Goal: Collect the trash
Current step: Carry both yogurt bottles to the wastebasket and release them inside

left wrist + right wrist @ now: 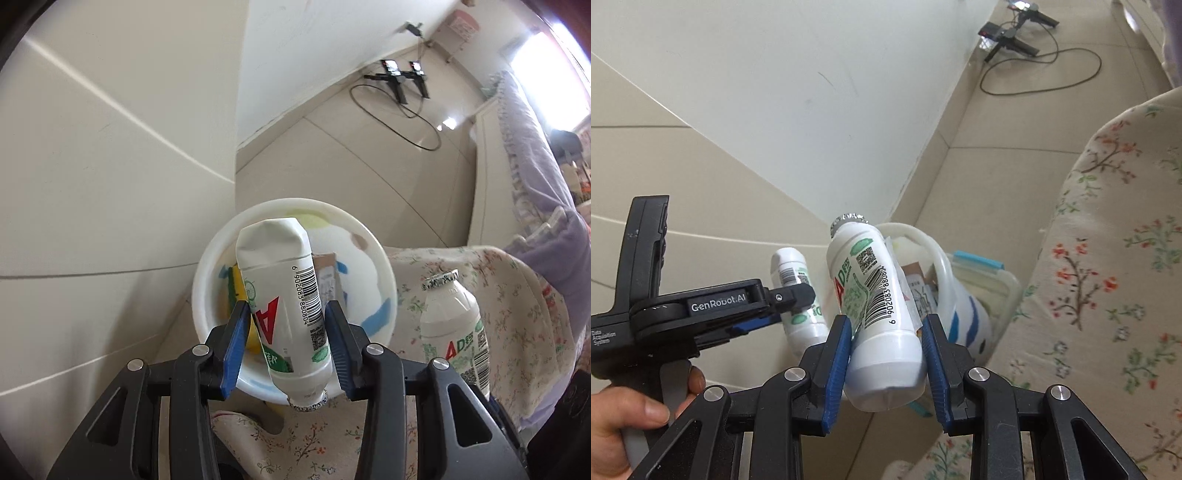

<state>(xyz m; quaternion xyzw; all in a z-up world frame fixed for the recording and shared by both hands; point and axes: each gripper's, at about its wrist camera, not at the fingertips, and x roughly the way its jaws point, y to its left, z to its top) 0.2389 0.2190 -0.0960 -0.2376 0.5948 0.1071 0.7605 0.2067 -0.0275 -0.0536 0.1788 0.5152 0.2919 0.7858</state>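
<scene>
"GenRobot.AI" on the left gripper (798, 295); barcode, seemingly "6 902083 880804", on the bottle (882, 314).

Both bottles look like smooth white plastic with a soft sheen — the one in the left gripper (288, 339) dented at its base, the bottle (875, 314) in the right gripper (886, 369) wearing a printed film label and a crinkled foil rim. Each gripper is matt black plastic with ribbed blue pads (836, 365) and polished metal rivets. The white bin (384, 280) at centre is glossy plastic, the floor tiles (362, 166) upper right shine, and the floral cover (1108, 258) at right is matt woven cloth.
</scene>
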